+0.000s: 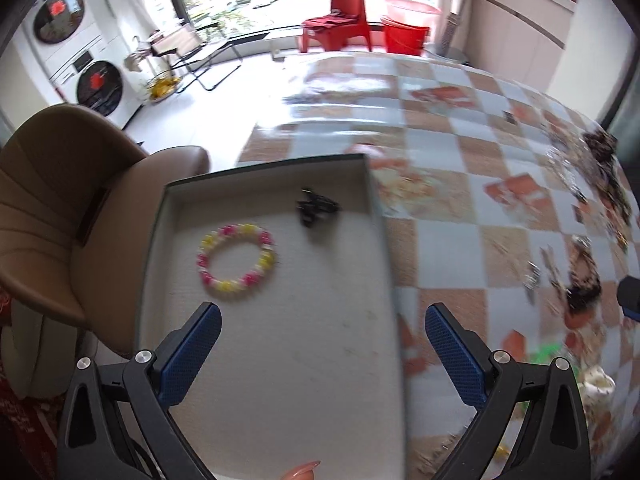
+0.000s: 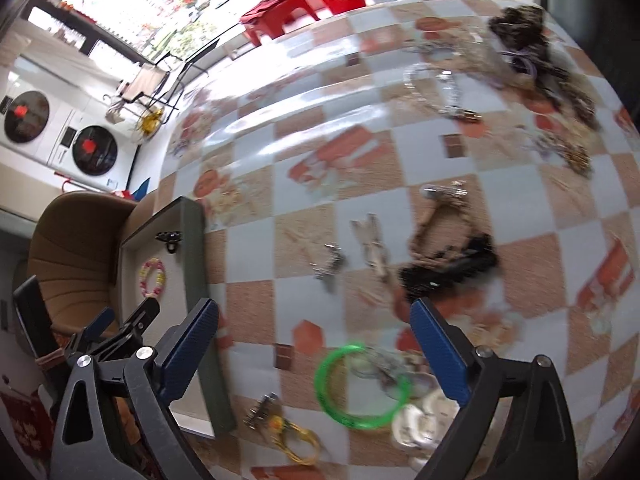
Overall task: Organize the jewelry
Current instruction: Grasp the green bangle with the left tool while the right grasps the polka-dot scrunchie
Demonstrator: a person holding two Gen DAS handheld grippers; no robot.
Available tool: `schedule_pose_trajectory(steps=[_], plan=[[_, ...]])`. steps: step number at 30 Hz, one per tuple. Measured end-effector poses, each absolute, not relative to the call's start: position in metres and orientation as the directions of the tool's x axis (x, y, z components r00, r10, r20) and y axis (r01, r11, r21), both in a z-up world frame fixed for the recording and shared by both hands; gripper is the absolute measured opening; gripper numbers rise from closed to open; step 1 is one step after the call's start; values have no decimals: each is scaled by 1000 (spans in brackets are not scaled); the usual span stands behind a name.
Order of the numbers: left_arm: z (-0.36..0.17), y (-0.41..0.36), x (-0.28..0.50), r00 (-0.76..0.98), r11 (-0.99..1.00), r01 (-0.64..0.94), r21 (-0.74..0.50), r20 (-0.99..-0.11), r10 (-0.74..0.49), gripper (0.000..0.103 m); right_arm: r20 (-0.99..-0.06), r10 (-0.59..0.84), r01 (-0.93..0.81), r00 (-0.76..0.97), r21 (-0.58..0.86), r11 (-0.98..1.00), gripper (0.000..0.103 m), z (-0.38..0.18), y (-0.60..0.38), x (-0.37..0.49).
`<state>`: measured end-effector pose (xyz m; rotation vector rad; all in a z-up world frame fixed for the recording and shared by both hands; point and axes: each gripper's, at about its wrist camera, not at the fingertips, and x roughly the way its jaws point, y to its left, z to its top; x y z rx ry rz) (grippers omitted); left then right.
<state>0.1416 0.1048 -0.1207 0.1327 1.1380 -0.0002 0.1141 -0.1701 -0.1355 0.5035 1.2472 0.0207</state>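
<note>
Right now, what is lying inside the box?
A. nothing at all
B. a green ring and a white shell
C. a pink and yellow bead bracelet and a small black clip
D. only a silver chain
C: the left wrist view shows the pink and yellow bead bracelet and the small black clip lying on the pale floor of the box, while the green ring lies outside it on the checkered tablecloth.

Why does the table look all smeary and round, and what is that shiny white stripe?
Left wrist view: the checked tablecloth is streaked by motion blur, though the beaded bracelet in the box stays fairly clear. Right wrist view: window glare whitens the cloth, the green bangle is smeared, and the fisheye lens bends the table.
</note>
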Motion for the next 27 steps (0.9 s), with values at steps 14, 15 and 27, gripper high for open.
schedule_pose_trajectory(steps=[14, 15, 27], plan=[[-126, 13, 97, 336, 957, 289, 3, -937, -98, 103, -946, 176, 340, 272, 266, 902, 97, -146, -229, 36], [-129, 9, 95, 325, 953, 304, -3, -940, -107, 103, -949, 174, 340, 264, 260, 904, 97, -148, -230, 31], [-161, -24, 91, 236, 915, 403, -10, -965, -115, 103, -963, 168, 260, 208, 221, 940, 97, -172, -210, 5]])
